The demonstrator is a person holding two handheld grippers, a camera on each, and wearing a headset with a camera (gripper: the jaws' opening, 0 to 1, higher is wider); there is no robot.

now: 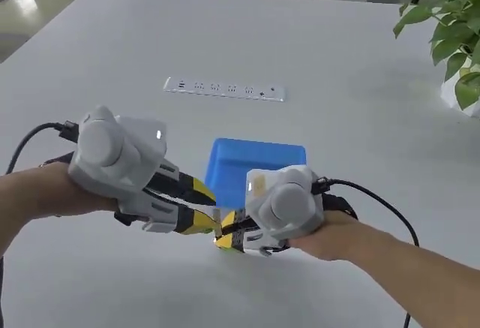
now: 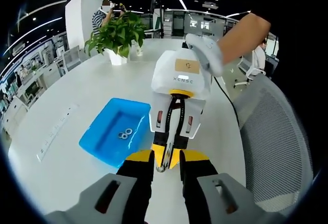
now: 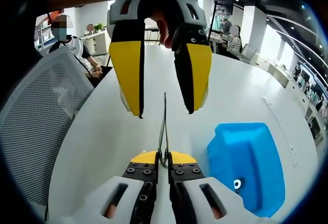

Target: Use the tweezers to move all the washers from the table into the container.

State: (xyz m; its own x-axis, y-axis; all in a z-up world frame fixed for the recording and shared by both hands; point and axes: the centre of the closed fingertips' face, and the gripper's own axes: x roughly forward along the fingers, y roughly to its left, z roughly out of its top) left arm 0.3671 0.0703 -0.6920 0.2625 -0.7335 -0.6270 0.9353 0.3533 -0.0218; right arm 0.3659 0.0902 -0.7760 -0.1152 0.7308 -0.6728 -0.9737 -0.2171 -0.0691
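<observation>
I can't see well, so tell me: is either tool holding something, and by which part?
The right tool pinches the tweezers at one end. The left tool stands open around the other end, gripping nothing.

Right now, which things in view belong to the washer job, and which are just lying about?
Job: tweezers, held in the right gripper; washers in the blue container; left gripper, open.
Lying about: power strip; potted plant; mesh chair.
</observation>
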